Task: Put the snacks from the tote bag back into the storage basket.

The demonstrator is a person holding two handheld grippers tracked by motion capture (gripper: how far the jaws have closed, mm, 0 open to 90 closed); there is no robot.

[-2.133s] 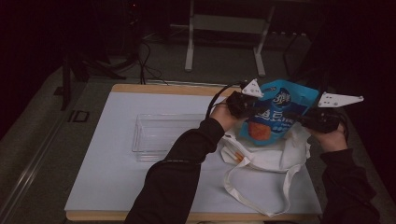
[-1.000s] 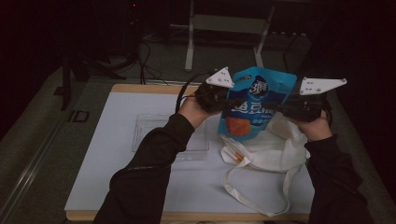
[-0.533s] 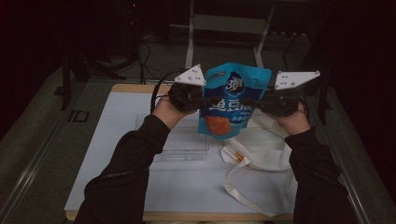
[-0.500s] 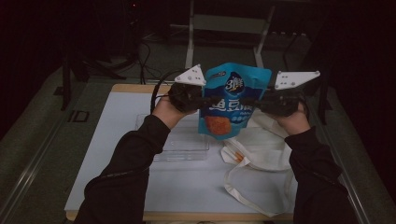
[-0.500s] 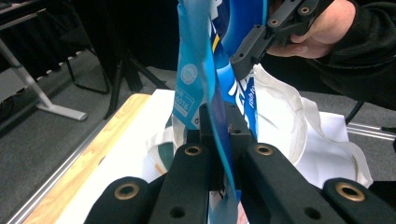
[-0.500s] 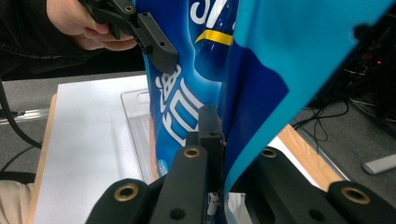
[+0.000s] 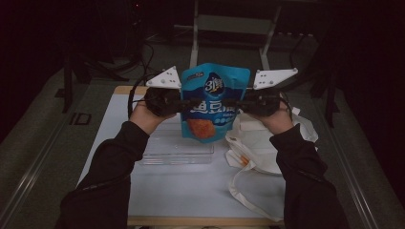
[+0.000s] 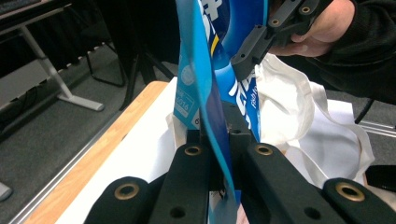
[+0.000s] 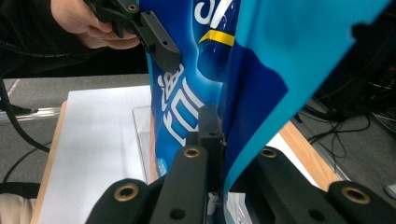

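Shifted toward 9 o'clock: blue snack pouch (image 7: pixel 215 102), upright above clear tray (image 7: pixel 176 149), clamped by left claw (image 7: pixel 184 103) and right claw (image 7: pixel 237 102).

A clear rectangular plastic tray (image 7: pixel 176 150) and a crumpled white cloth tote bag (image 7: pixel 260 143) lie side by side on the white-topped, wood-edged table (image 7: pixel 191 191).
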